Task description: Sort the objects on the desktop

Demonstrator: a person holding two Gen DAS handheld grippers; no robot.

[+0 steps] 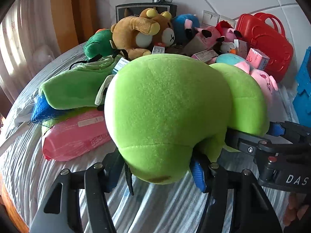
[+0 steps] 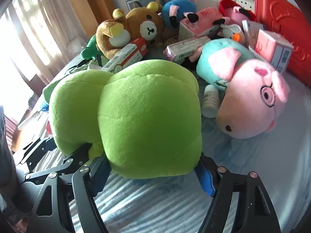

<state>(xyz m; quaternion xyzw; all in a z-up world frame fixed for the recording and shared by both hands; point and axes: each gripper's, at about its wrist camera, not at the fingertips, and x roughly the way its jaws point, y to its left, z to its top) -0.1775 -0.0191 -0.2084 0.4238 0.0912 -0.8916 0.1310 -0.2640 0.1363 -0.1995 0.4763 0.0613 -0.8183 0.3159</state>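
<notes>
A big lime-green plush toy (image 1: pixel 167 104) fills the middle of both views (image 2: pixel 147 116) and lies on the striped cloth. My left gripper (image 1: pixel 159 172) is shut on one rounded end of it, blue pads pressing its sides. My right gripper (image 2: pixel 153 172) is shut on the other rounded end. In the left wrist view the right gripper (image 1: pixel 272 136) reaches in from the right against the plush. In the right wrist view the left gripper (image 2: pixel 64 155) reaches in from the left.
Behind the plush lie a brown bear plush (image 1: pixel 140 33), a blue plush (image 1: pixel 184 25), a pink pig plush (image 2: pixel 250 104), a white bottle (image 2: pixel 210 101), several small boxes (image 2: pixel 186 48) and a pink wipes pack (image 1: pixel 77 134). A red case (image 1: pixel 266 38) stands at the back right.
</notes>
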